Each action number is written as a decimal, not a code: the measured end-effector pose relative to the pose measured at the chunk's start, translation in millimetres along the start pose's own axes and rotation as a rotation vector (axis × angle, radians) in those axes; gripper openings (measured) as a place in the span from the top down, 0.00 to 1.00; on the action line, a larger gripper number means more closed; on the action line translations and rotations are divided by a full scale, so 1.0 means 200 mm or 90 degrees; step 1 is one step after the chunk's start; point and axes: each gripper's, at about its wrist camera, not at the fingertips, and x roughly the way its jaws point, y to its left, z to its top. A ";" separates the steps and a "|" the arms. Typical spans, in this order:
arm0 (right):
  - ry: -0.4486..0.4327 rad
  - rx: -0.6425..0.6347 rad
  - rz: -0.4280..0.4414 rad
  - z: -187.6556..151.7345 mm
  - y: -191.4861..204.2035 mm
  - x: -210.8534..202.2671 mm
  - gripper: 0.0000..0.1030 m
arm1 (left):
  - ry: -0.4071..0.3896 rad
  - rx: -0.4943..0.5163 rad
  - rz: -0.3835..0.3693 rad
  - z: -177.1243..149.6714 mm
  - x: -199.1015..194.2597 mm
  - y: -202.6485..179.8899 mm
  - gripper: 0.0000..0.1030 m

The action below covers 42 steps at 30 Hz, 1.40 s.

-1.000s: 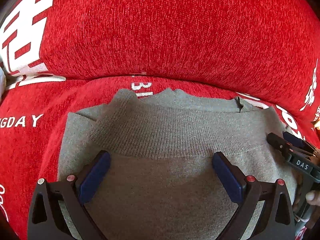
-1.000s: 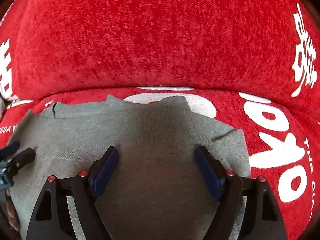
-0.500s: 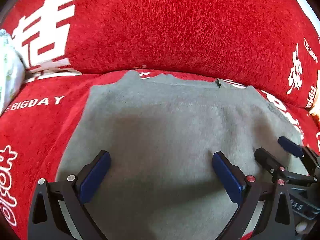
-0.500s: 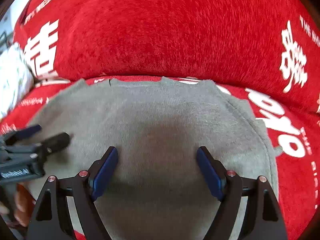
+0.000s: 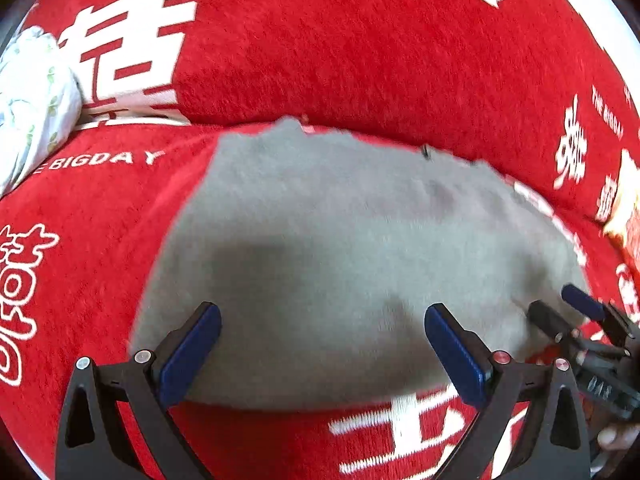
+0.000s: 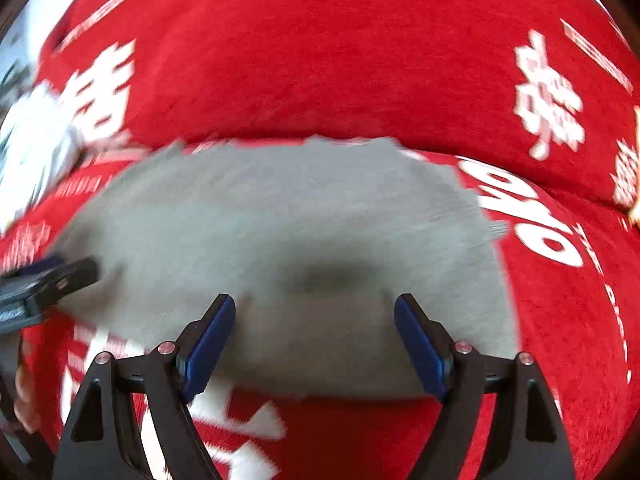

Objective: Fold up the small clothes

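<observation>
A folded grey knit garment point(image 5: 340, 248) lies flat on the red sofa seat; it also shows in the right wrist view point(image 6: 288, 240). My left gripper point(image 5: 322, 344) is open and empty, hovering over the garment's near edge. My right gripper point(image 6: 314, 340) is open and empty over the near edge too. The right gripper also appears at the right of the left wrist view point(image 5: 572, 316). The left gripper appears at the left of the right wrist view point(image 6: 52, 276). Both views are motion-blurred.
The red sofa cover point(image 5: 360, 48) with white lettering forms the seat and backrest behind the garment. A white floral-print cloth point(image 5: 32, 92) lies at the far left. An orange-yellow object point(image 5: 626, 216) sits at the right edge.
Both grippers have pulled back toward me and away from the garment. The garment's ribbed hem is no longer seen; a plain folded grey surface shows, with its near edge now visible.
</observation>
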 end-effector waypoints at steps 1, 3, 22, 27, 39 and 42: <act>0.009 -0.024 -0.012 -0.03 0.03 0.02 0.18 | 0.004 0.010 0.018 -0.02 0.02 -0.01 0.01; -0.009 -0.009 -0.007 -0.05 0.00 0.03 0.17 | -0.009 0.039 0.044 -0.06 0.02 -0.03 0.01; -0.048 0.120 -0.039 -0.16 -0.26 -0.05 0.18 | -0.062 0.035 0.013 -0.21 -0.08 0.05 0.01; -0.083 0.152 -0.040 -0.20 -0.29 -0.09 0.17 | -0.102 -0.018 0.020 -0.43 -0.23 0.13 0.01; -0.075 0.137 -0.054 -0.20 -0.25 -0.07 0.16 | -0.110 -0.277 -0.298 -0.28 -0.16 0.41 0.01; -0.068 0.126 -0.071 -0.19 -0.23 -0.07 0.16 | -0.106 -0.230 -0.279 -0.21 -0.10 0.32 0.01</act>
